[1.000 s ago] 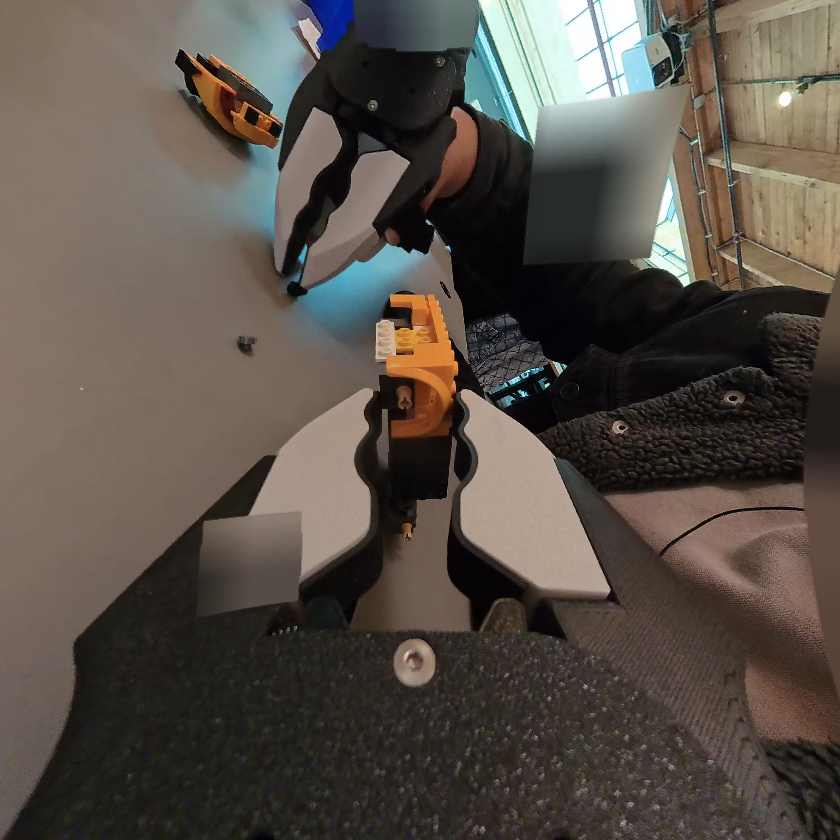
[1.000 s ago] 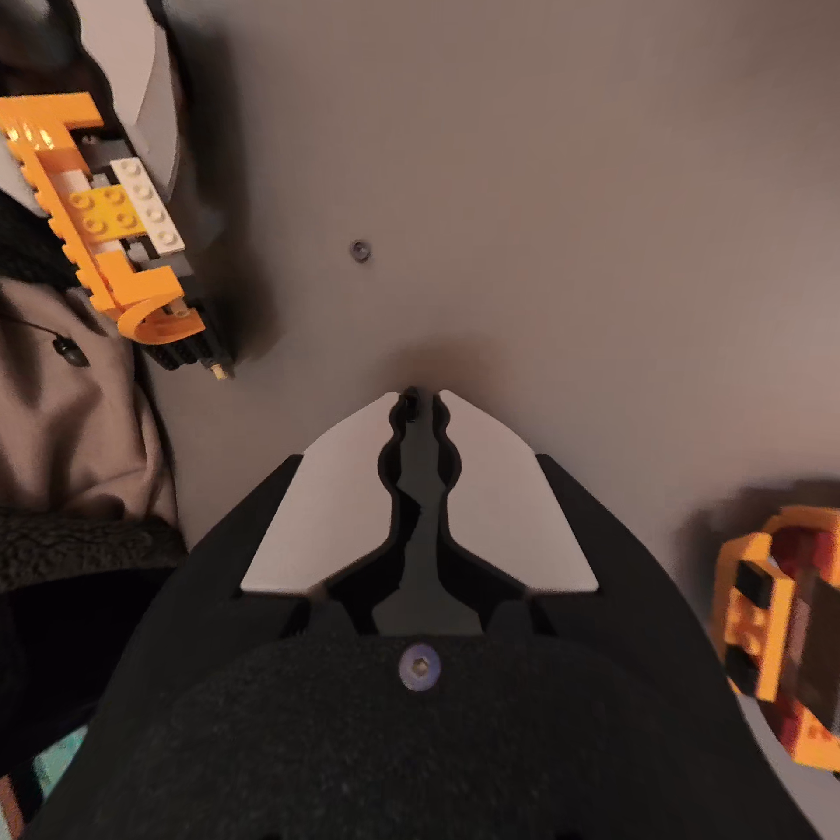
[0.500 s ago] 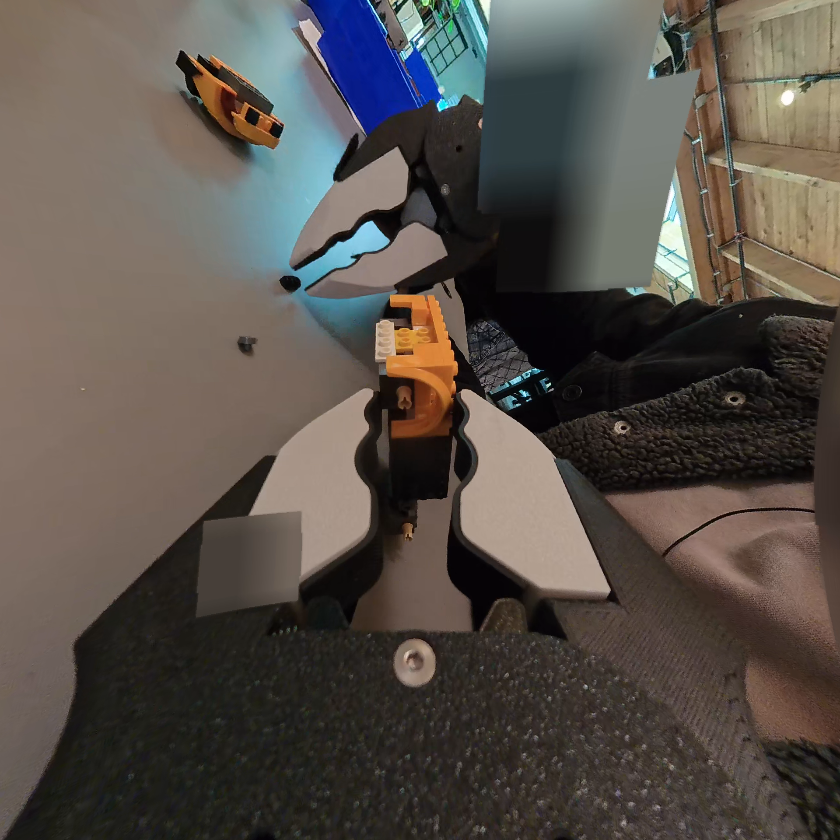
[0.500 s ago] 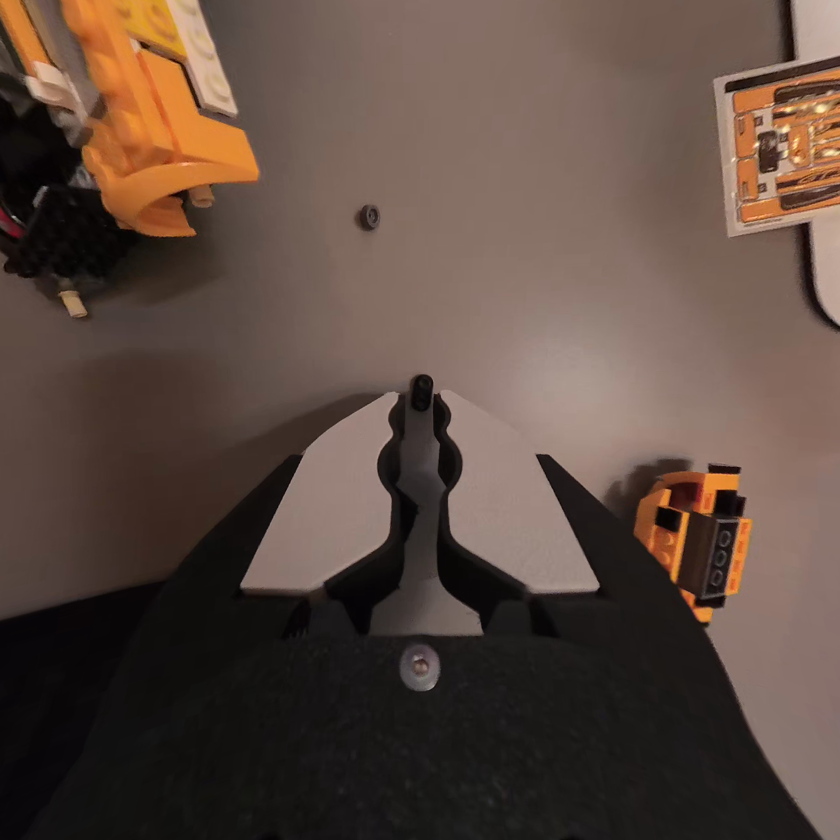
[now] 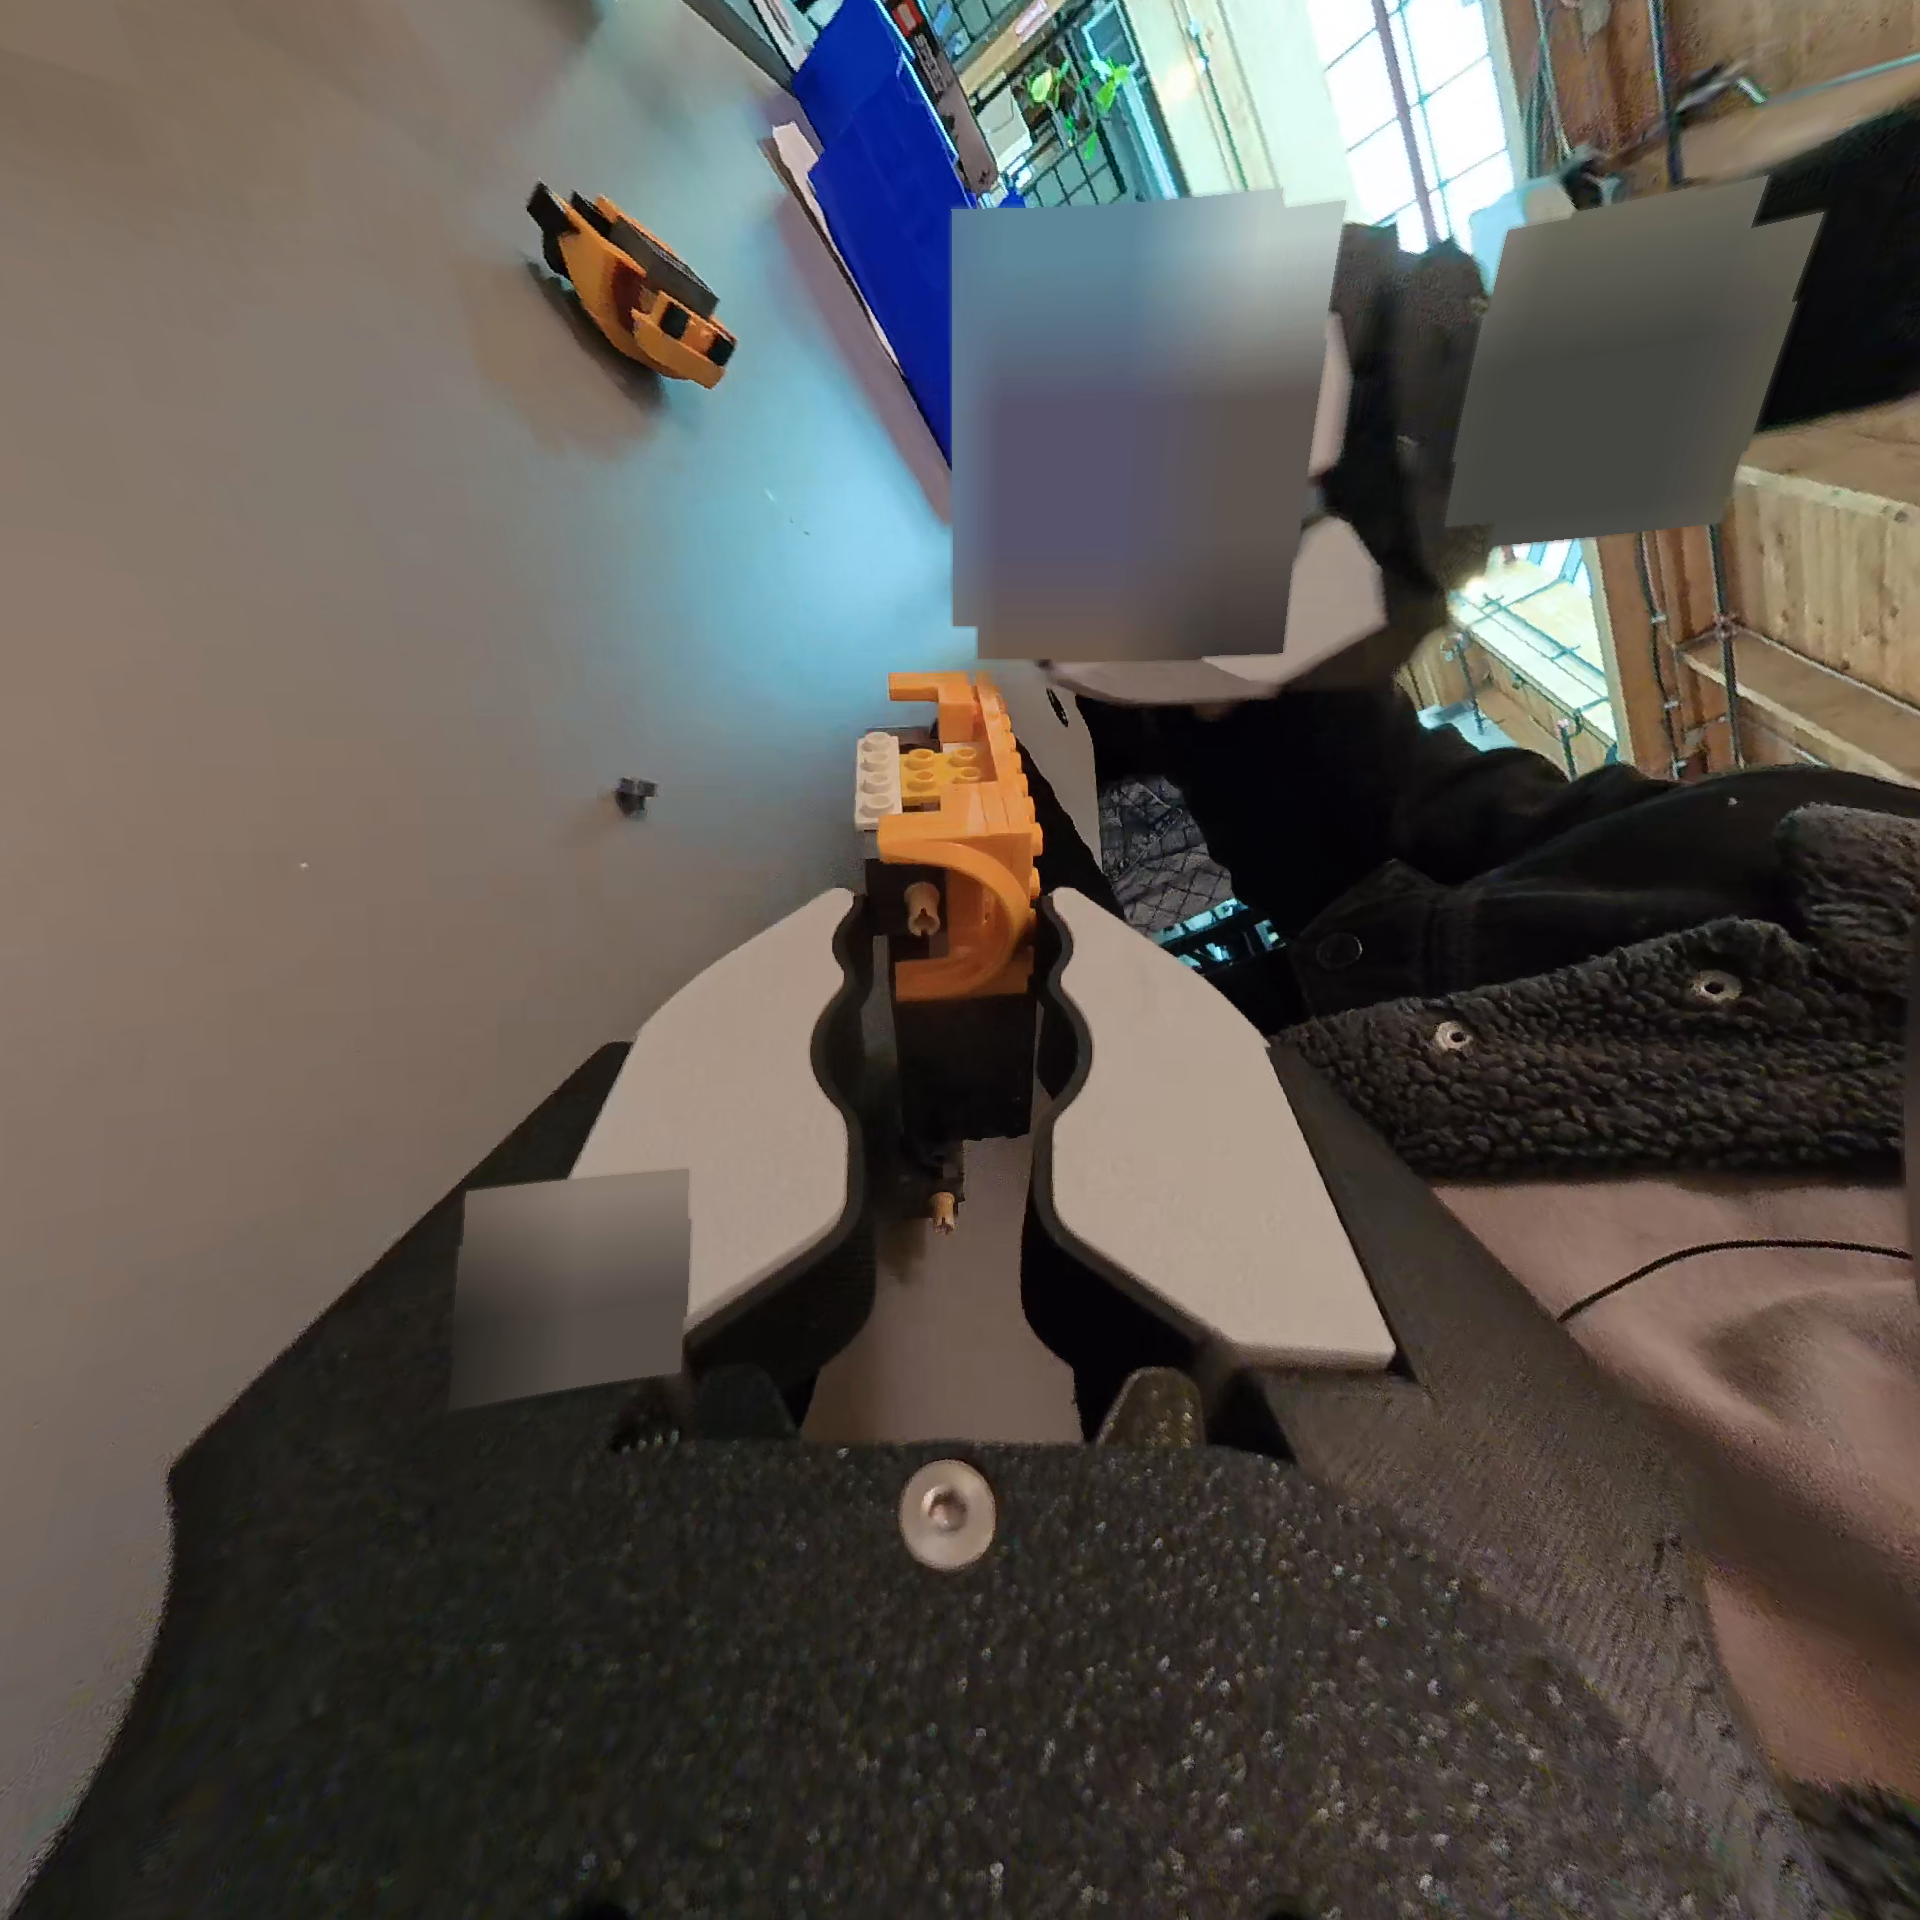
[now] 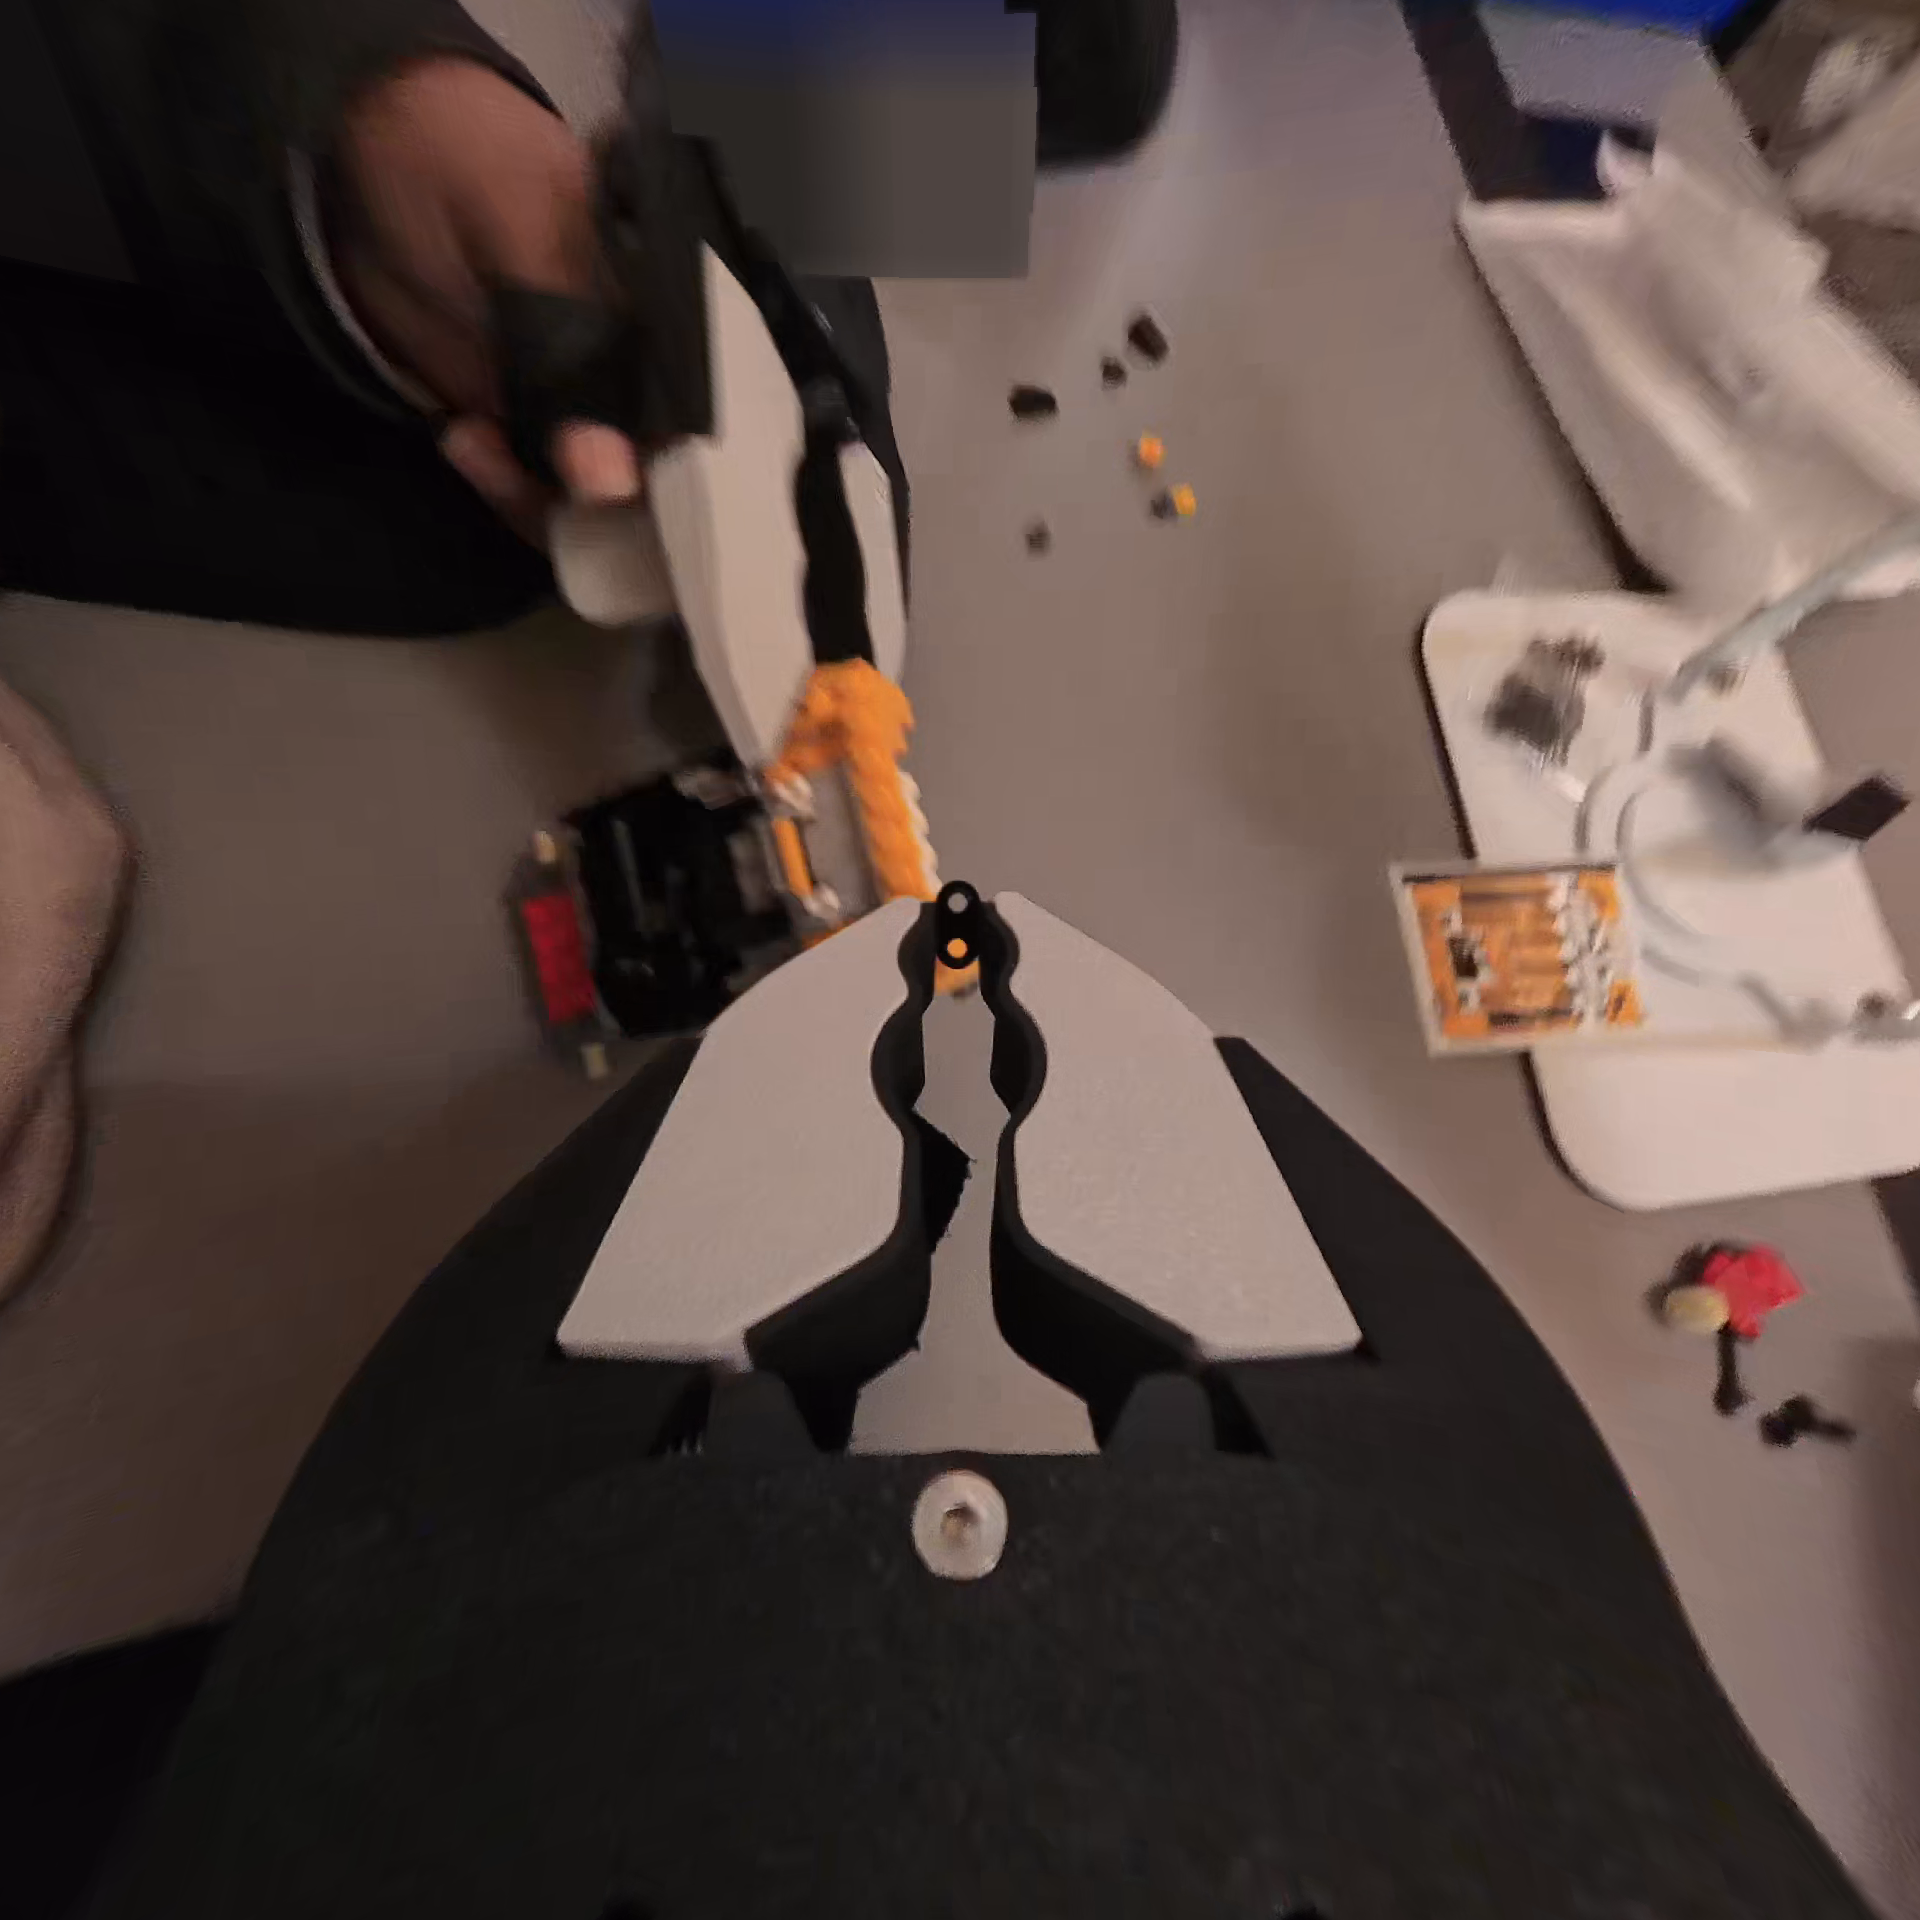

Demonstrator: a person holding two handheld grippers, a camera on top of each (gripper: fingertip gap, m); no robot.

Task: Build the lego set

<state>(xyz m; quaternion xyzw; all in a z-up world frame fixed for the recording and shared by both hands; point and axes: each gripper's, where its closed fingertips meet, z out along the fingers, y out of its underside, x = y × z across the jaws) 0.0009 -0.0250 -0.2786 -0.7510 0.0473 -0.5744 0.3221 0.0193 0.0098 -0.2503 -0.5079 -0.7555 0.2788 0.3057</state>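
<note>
My left gripper is shut on an orange and black lego car body and holds it above the grey table. The car body also shows in the right wrist view, held by the left gripper in a person's hand. My right gripper is shut on a small black two-hole lego piece, raised just in front of the car body. In the left wrist view the right gripper's fingers show above the car body, partly behind a blur patch.
A second orange and black sub-assembly and a small dark piece lie on the table. A white tray with a sticker sheet sits right. Loose small pieces lie beyond; red and black pieces lie near right. Across from one pair of fingers to the other is roughly 6 centimeters.
My right gripper lifted the small black piece off the table and swung toward the car body. My left gripper stayed still, holding the car body.
</note>
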